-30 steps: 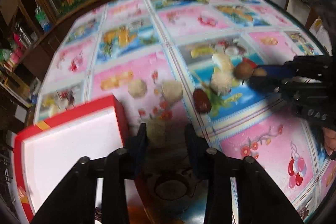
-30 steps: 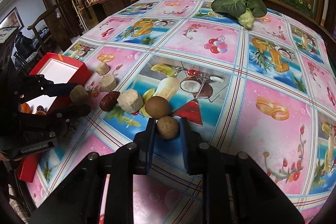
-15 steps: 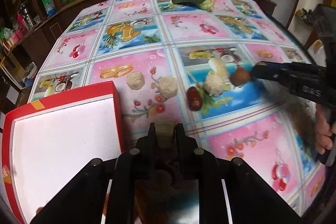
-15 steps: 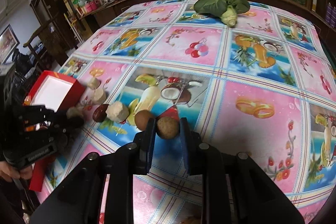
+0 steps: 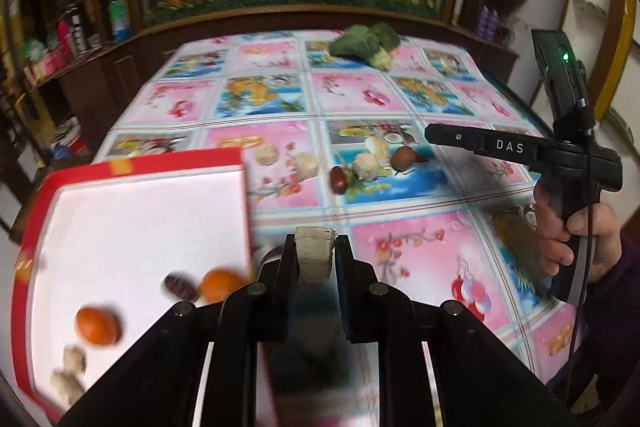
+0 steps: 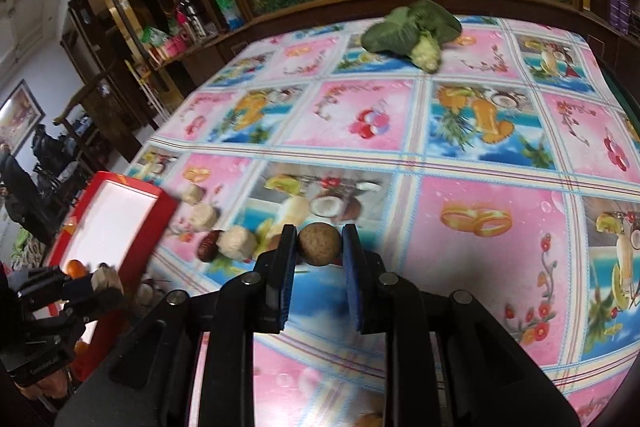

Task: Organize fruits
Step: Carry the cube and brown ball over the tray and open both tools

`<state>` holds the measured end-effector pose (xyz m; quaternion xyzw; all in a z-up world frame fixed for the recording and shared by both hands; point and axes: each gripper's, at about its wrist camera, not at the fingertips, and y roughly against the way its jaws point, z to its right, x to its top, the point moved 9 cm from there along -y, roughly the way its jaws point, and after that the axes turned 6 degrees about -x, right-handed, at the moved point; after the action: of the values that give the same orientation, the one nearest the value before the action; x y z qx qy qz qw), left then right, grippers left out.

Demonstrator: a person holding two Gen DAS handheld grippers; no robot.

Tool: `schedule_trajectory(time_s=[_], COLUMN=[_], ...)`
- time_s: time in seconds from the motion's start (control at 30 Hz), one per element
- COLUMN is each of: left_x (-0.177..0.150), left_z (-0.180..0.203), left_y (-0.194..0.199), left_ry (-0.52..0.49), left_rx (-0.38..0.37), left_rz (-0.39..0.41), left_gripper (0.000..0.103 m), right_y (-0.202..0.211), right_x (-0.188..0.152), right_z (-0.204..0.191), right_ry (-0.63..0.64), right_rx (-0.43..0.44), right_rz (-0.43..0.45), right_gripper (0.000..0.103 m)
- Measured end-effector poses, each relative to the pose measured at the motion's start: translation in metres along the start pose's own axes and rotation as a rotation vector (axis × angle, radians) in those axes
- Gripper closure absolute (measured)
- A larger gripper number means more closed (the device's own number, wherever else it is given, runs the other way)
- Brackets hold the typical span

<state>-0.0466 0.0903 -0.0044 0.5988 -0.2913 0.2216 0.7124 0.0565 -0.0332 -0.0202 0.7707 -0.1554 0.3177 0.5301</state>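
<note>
My left claw [image 5: 314, 253] is clamped on a pale, cork-like chunk [image 5: 315, 255], held up off the table [image 5: 420, 251] just beside the near right corner of the red box [image 5: 132, 167], whose white floor already holds two orange fruits [image 5: 97, 325], a dark date [image 5: 180, 286] and some beige lumps. My right claw [image 6: 319, 245] grips a round brown fruit [image 6: 320, 244] between its blue-faced pads, above the fruit-print tablecloth. On the cloth near the box lie three more pale chunks [image 6: 237, 243], a red date [image 6: 207, 246] and another brown fruit [image 5: 404, 158], with leafy greens [image 6: 416, 31] at the far edge.
</note>
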Motion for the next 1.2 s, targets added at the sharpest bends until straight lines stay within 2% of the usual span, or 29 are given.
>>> schedule_trajectory(time_s=[0.17,0.27,0.4,0.57,0.7,0.8,1.0,1.2], left_x=[-0.021,-0.025,-0.028,-0.031,-0.033,-0.035,-0.039,-0.045], left_z=[-0.019,-0.034,-0.047,-0.059,-0.066,-0.071,-0.088,-0.104], left_y=[0.020,0.028,0.038,0.045,0.046,0.049,0.053,0.055], left_ry=[0.050,0.078,0.091,0.103,0.111,0.116,0.131,0.133], left_rx=[0.056,0.123,0.173,0.209,0.217,0.230,0.269,0.325], left_rz=[0.011,0.029,0.057,0.086,0.091,0.098,0.102,0.098], left_gripper=[0.087,0.087,0.087,0.087,0.087,0.087,0.087,0.087], right_y=[0.011,0.017,0.021,0.019,0.018,0.017,0.018,0.016], right_x=[-0.006,-0.014,-0.023,-0.031,-0.035,-0.038,-0.042,-0.062], right_z=[-0.034,-0.057,-0.081,-0.099,-0.112,-0.126,-0.170,-0.214], right_ry=[0.043,0.095,0.140,0.146,0.179,0.181,0.196,0.259], right_rx=[0.069,0.101,0.138,0.169,0.140,0.156,0.227,0.294], right_rz=[0.027,0.039,0.047,0.031,0.051,0.046,0.058,0.028], right_gripper=[0.078,0.078,0.078,0.078,0.078,0.078,0.078,0.078])
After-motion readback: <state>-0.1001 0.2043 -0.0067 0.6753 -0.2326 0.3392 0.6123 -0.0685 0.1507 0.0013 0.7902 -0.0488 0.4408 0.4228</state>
